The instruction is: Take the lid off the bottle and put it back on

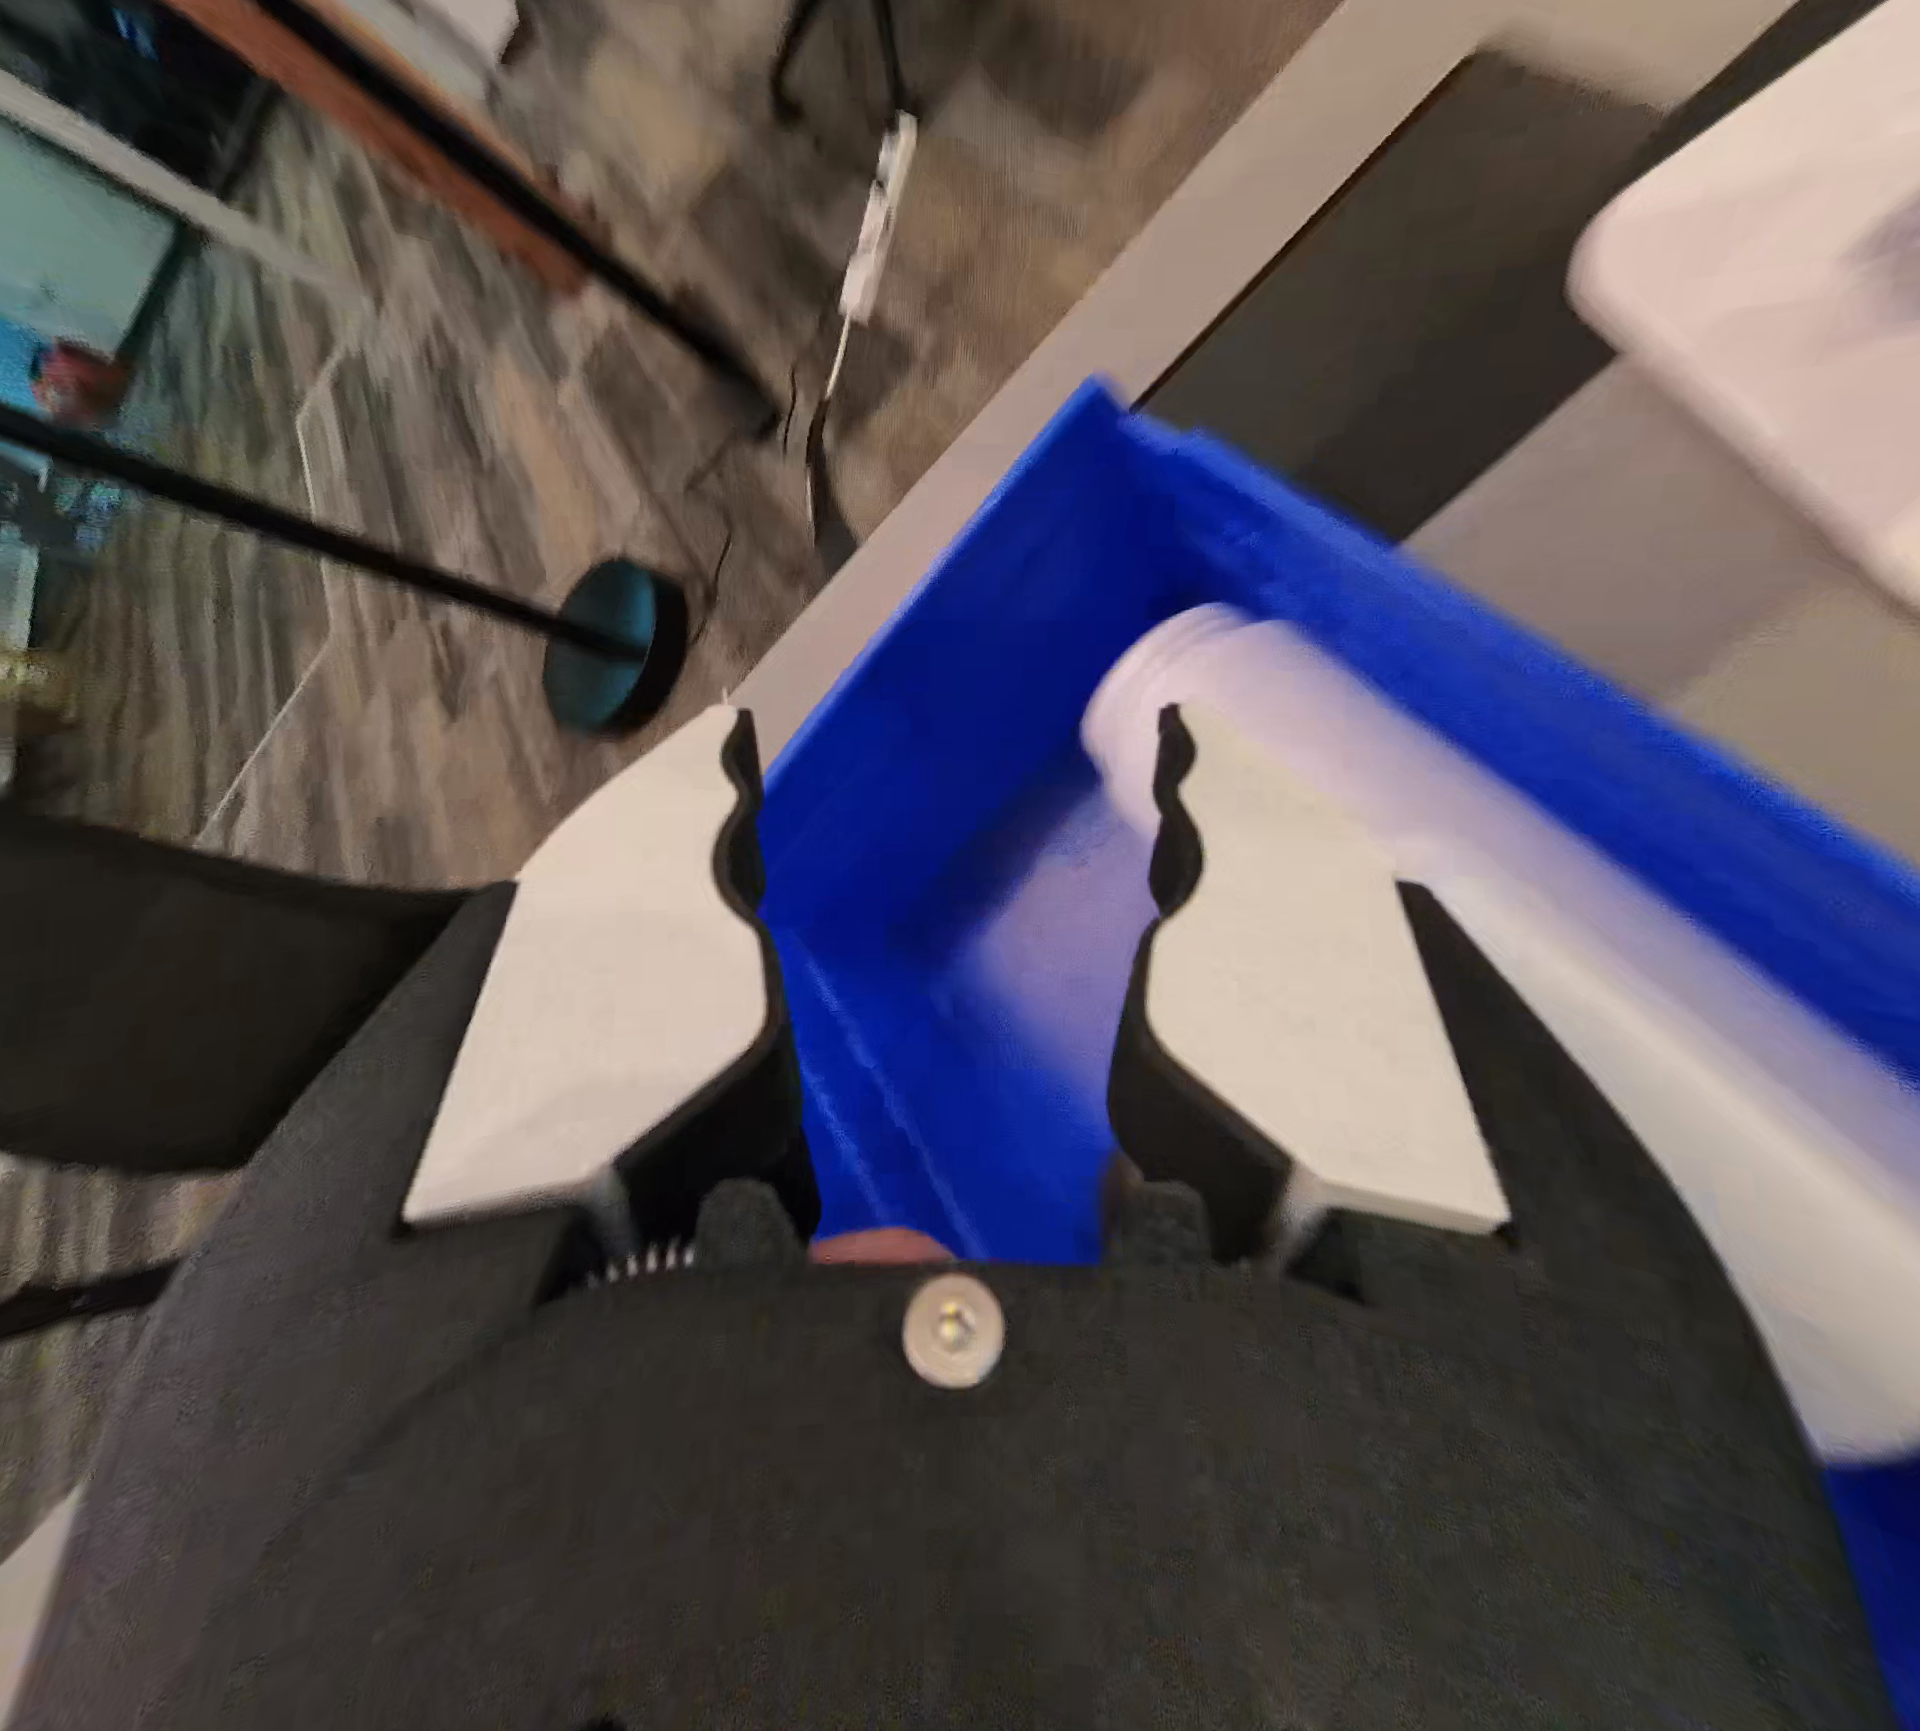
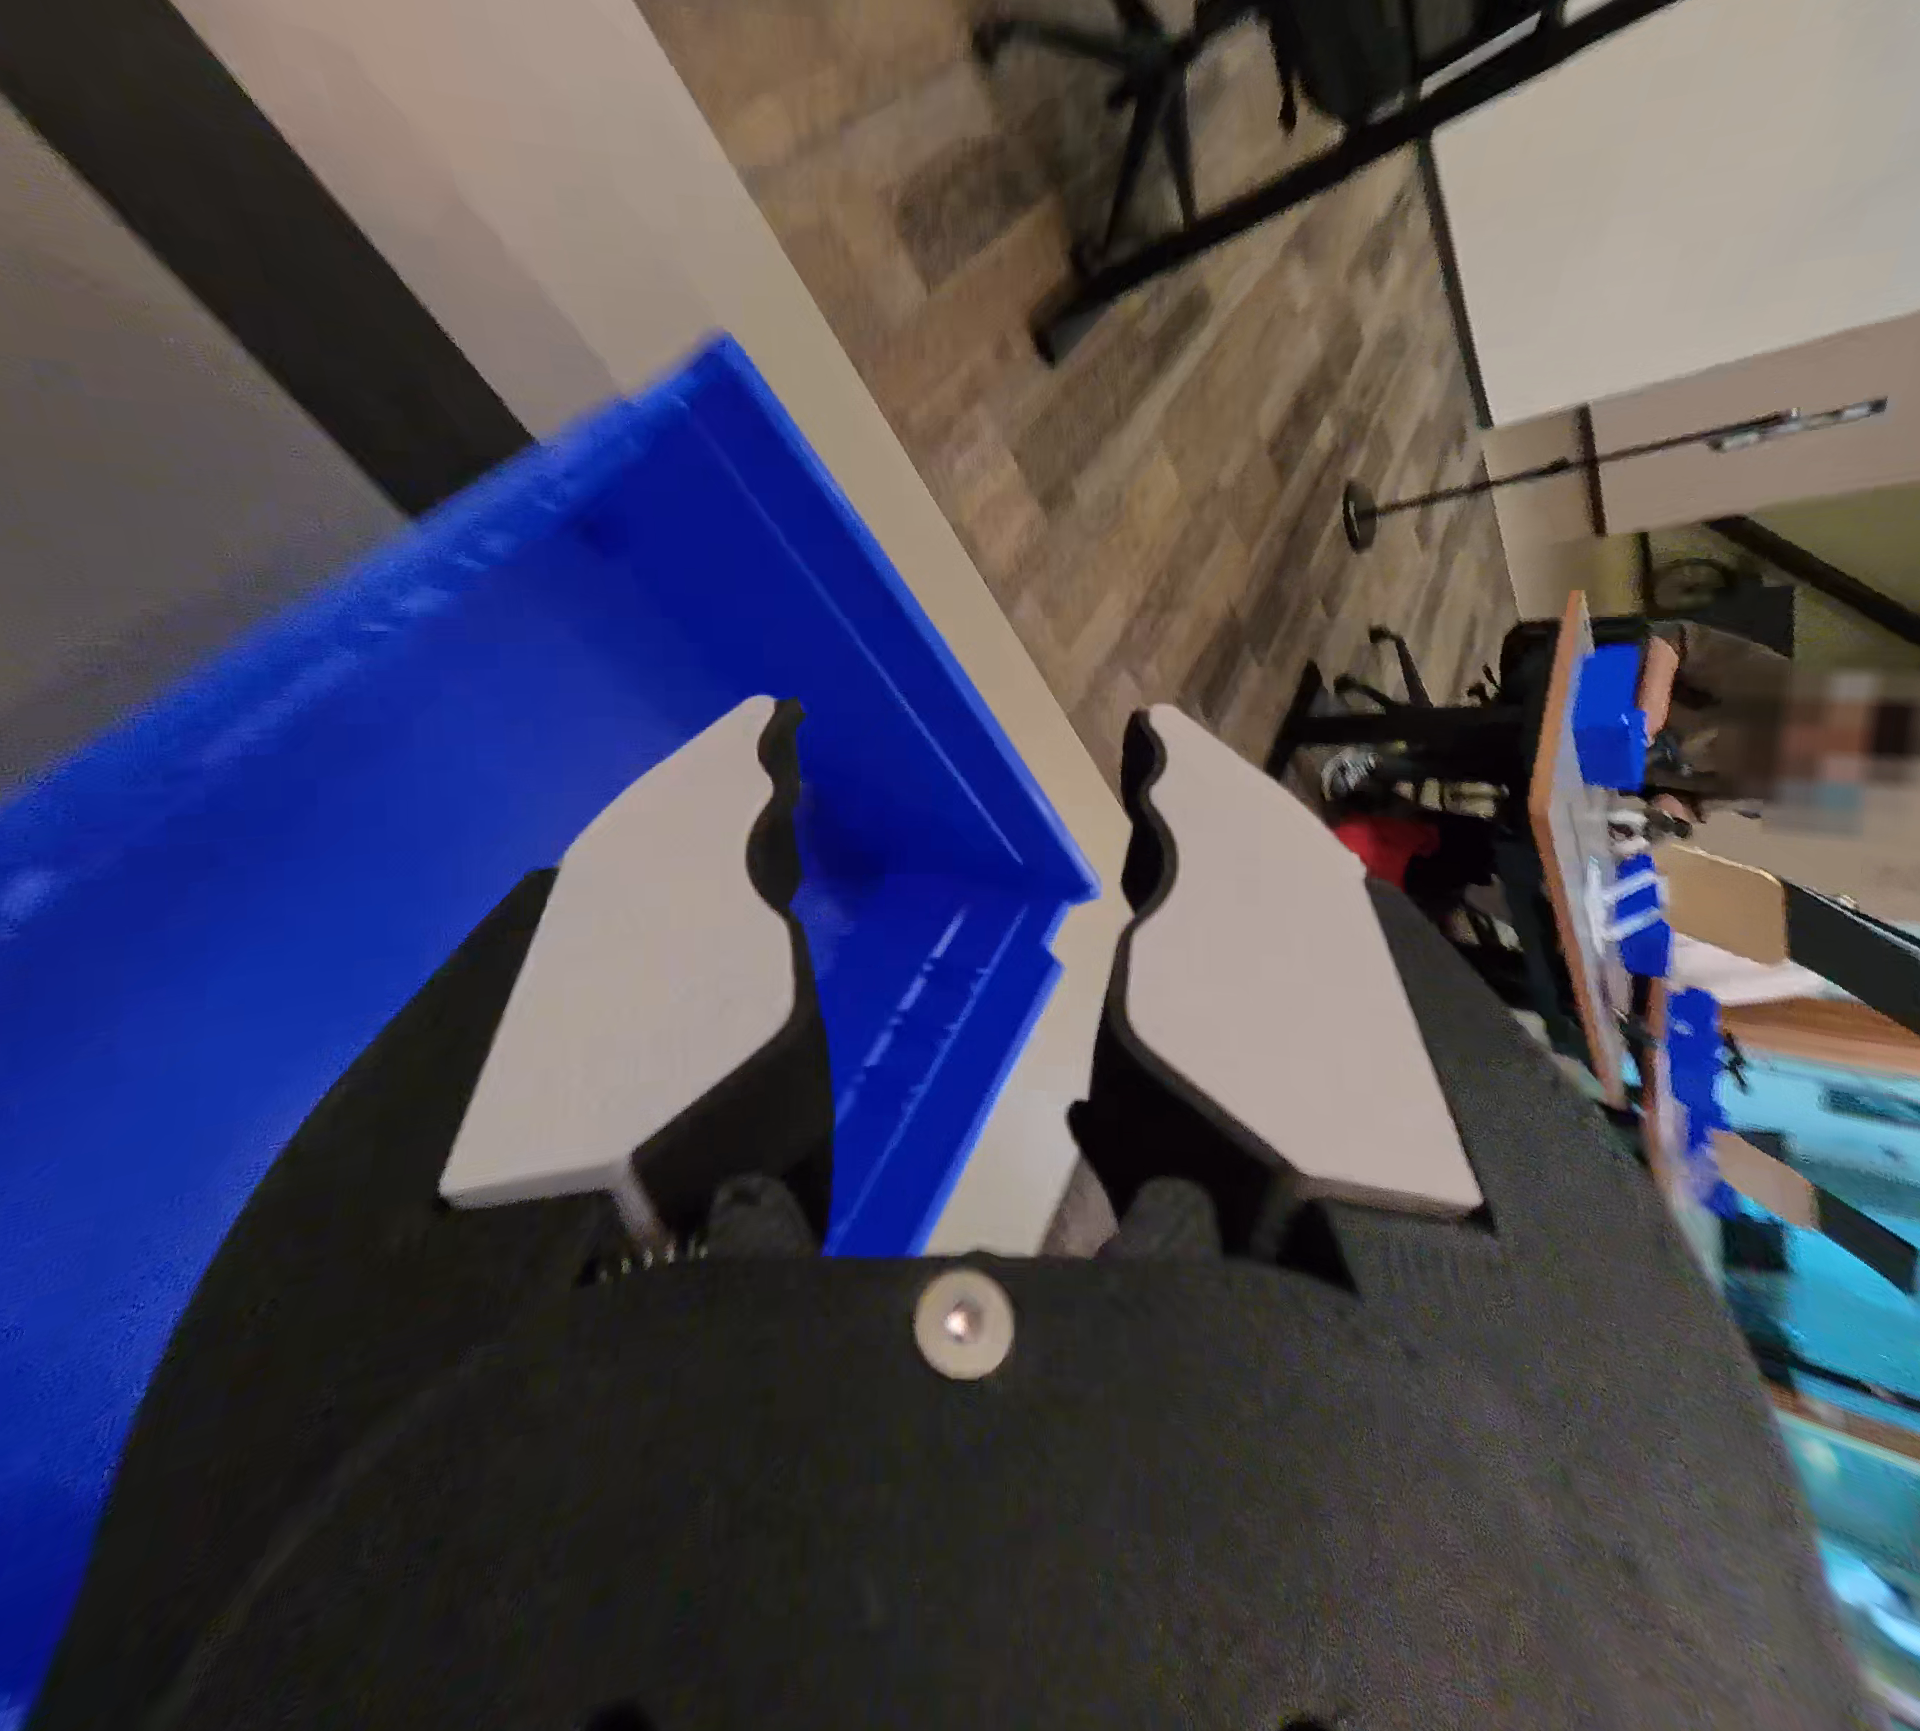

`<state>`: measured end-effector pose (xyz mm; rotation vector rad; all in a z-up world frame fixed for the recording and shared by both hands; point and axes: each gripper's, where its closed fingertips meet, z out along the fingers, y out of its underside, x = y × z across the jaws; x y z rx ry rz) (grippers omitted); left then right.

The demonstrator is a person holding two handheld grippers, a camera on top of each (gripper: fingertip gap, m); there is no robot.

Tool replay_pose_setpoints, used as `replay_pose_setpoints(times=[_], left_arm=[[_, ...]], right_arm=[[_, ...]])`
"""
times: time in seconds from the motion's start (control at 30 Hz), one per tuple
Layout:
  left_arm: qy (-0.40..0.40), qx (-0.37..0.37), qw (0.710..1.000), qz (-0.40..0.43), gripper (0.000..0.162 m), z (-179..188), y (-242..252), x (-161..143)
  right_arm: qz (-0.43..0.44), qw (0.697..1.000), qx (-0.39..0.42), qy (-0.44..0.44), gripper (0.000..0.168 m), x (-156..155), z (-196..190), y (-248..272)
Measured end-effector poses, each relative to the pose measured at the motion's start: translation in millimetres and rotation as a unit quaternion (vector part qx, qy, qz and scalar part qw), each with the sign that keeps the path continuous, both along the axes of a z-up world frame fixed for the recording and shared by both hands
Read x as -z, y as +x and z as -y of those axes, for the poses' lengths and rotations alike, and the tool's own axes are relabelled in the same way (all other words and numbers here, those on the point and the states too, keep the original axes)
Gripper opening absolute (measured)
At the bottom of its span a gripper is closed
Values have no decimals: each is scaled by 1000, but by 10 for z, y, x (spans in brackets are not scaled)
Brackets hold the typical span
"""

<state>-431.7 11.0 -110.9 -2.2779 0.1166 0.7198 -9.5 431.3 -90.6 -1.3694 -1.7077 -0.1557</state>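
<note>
A white bottle (image 1: pixel 1475 912) lies on its side in a blue bin (image 1: pixel 935 746), its capped end (image 1: pixel 1174 663) toward the bin's far corner. The picture is blurred by motion. My left gripper (image 1: pixel 956 725) is open and empty, above the bin, its right fingertip in front of the bottle's capped end. My right gripper (image 2: pixel 961 725) is open and empty over another corner of the blue bin (image 2: pixel 520 642). The bottle does not show in the right wrist view.
The bin sits on a white table (image 1: pixel 1039 351) near its edge; a dark strip (image 1: pixel 1403 279) crosses the tabletop. A white object (image 1: pixel 1787 331) lies at the right. Beyond the edge is patterned floor with a round-based stand (image 1: pixel 613 658), chair legs (image 2: pixel 1143 50) and desks.
</note>
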Motion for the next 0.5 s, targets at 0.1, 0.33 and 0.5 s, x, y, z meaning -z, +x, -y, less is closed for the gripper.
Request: replay_pose_setpoints(times=[0.1, 0.33, 0.5], left_arm=[[65, 53, 996, 27, 74, 148, 780, -248], [90, 176, 971, 135, 79, 48, 2631, 160], [30, 192, 964, 183, 94, -255, 3264, 909]], right_arm=[[-46, 997, -50, -22, 64, -195, 690, 139], [-88, 948, -173, -251, 79, 310, 2519, 114], [-65, 913, -177, -362, 94, 1115, 2997, -89]])
